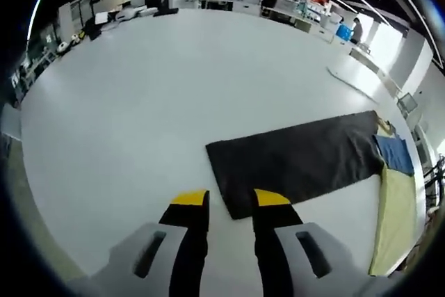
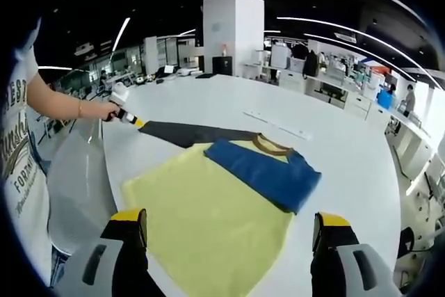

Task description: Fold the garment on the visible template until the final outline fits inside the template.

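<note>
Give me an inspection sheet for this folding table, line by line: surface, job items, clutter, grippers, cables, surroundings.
Surface: large white table, bare over most of its area.
Job's things: yellow shirt with brown collar lies flat, one blue sleeve folded over it; dark rectangular template lies beside it, partly under the shirt's collar end.
Clutter: a flat white strip on the table beyond the template.
Grippers: left gripper open, at the template's near end; right gripper open wide, straddling the shirt's near edge.
Cables: nothing seen.
Surroundings: open office with desks, monitors, a white pillar; a person stands far off.
</note>
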Motion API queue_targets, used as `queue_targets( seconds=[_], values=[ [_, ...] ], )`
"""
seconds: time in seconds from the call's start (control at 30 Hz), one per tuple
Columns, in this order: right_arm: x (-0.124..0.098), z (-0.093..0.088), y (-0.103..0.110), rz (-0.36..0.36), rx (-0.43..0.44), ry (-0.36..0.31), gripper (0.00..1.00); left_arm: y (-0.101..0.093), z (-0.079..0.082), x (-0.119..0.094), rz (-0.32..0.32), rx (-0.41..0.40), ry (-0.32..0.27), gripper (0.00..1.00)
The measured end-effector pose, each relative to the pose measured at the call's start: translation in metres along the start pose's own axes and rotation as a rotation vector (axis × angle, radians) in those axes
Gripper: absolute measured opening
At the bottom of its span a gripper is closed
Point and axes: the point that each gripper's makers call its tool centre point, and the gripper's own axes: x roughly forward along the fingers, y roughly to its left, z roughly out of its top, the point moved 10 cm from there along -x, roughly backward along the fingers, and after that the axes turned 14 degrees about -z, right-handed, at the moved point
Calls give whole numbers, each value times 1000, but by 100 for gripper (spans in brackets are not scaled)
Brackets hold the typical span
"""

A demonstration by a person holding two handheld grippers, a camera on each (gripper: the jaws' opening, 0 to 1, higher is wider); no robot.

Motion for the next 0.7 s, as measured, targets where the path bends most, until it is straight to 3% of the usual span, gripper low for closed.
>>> queue_targets(
  seconds=[0.1, 0.27, 0.3, 0.47, 0.7],
  values=[
    [-1, 0, -1, -5, 4, 1, 99, -2, -3, 1, -8, -43, -7, 24],
    [-1, -1, -1, -7, 2, 4, 99, -2, -9, 4, 2, -42, 19, 21],
    [-1, -1, -1, -6, 2, 5, 99, -2, -12, 4, 14, -66, 38, 20],
    [0, -2, 0, -6, -2, 9, 99, 0, -11, 9, 46, -57, 28, 15],
    [1, -4, 3, 3, -13, 22, 99, -3, -11, 11, 58, -153, 16, 4]
  ],
)
